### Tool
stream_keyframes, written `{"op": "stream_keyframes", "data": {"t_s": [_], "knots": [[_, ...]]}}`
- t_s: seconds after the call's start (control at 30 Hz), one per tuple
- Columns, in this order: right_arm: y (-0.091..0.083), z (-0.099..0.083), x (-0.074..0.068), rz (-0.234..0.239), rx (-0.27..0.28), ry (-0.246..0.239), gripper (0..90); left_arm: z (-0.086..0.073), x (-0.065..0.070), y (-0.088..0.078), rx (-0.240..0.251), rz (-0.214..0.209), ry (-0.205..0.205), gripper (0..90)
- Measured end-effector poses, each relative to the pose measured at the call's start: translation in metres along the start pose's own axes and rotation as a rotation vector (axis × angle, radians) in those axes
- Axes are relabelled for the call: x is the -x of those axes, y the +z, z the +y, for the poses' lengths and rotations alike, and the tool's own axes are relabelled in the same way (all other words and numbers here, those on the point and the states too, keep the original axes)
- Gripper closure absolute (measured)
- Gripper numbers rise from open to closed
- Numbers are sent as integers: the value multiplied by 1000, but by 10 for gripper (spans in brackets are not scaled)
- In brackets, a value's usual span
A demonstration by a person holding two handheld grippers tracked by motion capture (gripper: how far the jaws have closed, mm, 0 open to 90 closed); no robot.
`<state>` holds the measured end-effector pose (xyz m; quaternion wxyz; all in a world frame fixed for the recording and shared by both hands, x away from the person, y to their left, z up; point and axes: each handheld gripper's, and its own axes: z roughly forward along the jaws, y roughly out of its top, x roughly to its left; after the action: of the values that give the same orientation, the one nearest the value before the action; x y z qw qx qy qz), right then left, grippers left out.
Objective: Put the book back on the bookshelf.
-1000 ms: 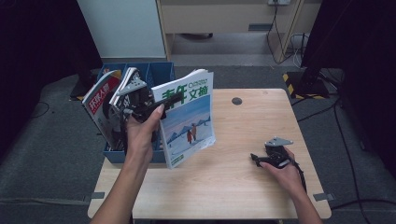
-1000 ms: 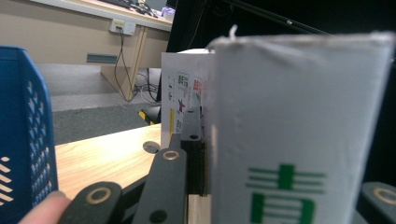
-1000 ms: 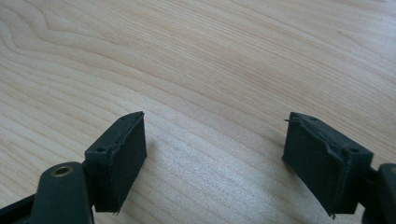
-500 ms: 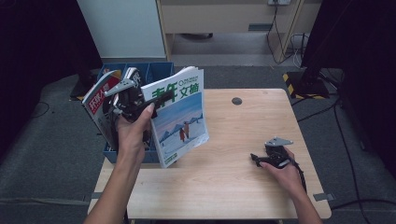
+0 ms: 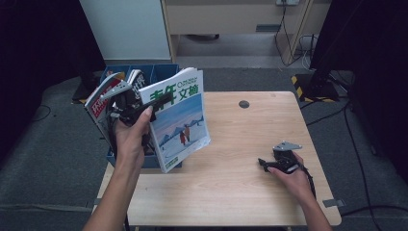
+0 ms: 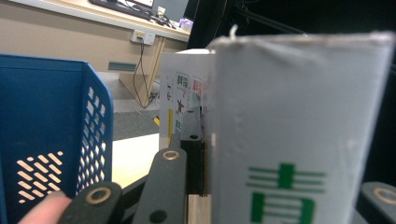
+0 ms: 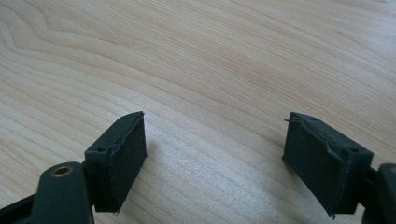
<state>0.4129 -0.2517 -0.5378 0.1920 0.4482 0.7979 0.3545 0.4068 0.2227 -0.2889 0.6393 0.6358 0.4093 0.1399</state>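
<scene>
From the high view, the left gripper has its jaws clamped on the top edge of the thin glossy magazine with green characters and a snowy cover photo, held upright just above the blue perforated plastic file box at the table's left edge; the grip should stay firm and the magazine vertical so it slips between the other magazines. In the left gripper view, the magazine's white spine sits right between the jaws, the box wall beside it. The right gripper view shows jaws spread wide, holding nothing, over the light wooden table.

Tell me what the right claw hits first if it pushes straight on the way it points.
Probably the bare table top: the open right claw angles down at the wood, with nothing between its tips.
</scene>
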Motion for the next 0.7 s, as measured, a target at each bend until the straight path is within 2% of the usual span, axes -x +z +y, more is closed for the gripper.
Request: {"op": "stream_keyframes", "data": {"t_s": [0.7], "knots": [[0,0,0,0,1,0,212,8,-9,-33,44,48,-8,734]]}}
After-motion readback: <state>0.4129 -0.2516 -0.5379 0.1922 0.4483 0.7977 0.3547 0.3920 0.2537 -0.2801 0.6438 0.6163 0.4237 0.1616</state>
